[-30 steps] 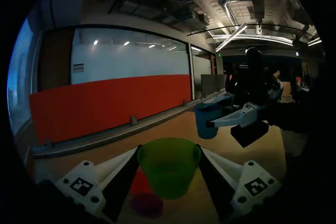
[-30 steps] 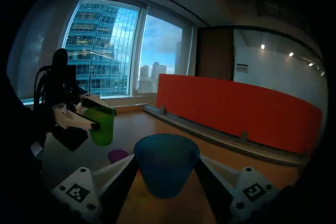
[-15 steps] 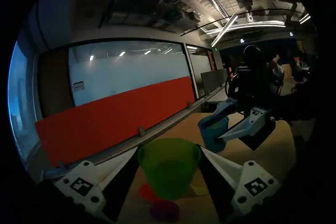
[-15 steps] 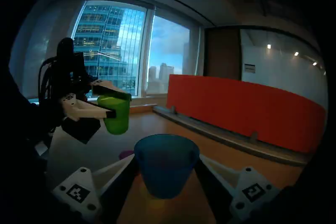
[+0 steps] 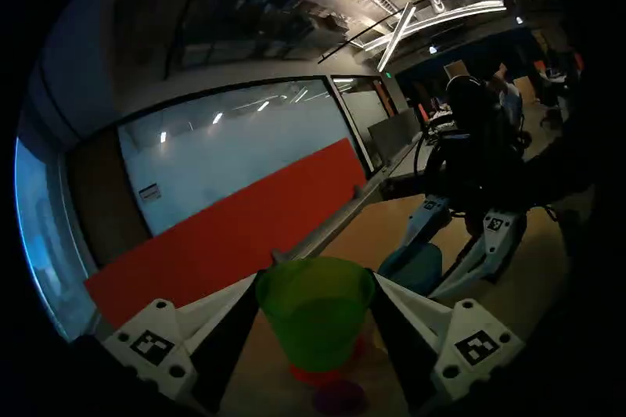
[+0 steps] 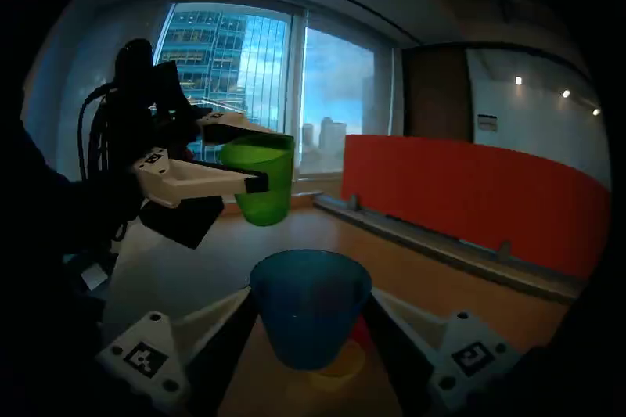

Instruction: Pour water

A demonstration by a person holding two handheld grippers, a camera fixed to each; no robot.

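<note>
Holding, left: the left hand-held gripper [image 5: 315,282] is clamped on a green plastic cup [image 5: 315,319], with one finger pressed on either side of its wall just under the rim.
Holding, right: the right hand-held gripper [image 6: 311,296] is clamped the same way on a blue plastic cup [image 6: 311,319], mouth up, its axis close to upright.
Where the cups are: both are lifted off the wooden tabletop [image 6: 454,284] — neither base rests on it.
Key relation: in the right gripper view the green cup hangs above the blue cup and off to its left, farther back and apart from it. Its rim is not yet over the blue mouth.
Axis: the green cup's long axis is near upright, with a slight lean at most. In the left gripper view the blue cup sits lower and to the right.
Water: I cannot tell which cup holds any — the insides are too dim.
Step, as I judge it: lining up for the pour, with the green cup the likelier giver since it is higher.
Next move calls for: carrying the green rim across over the blue mouth, then tipping along that same line.
Below: a red disc [image 5: 321,374] and a yellow disc [image 6: 342,361] lie on the tabletop beneath the cups.
</note>
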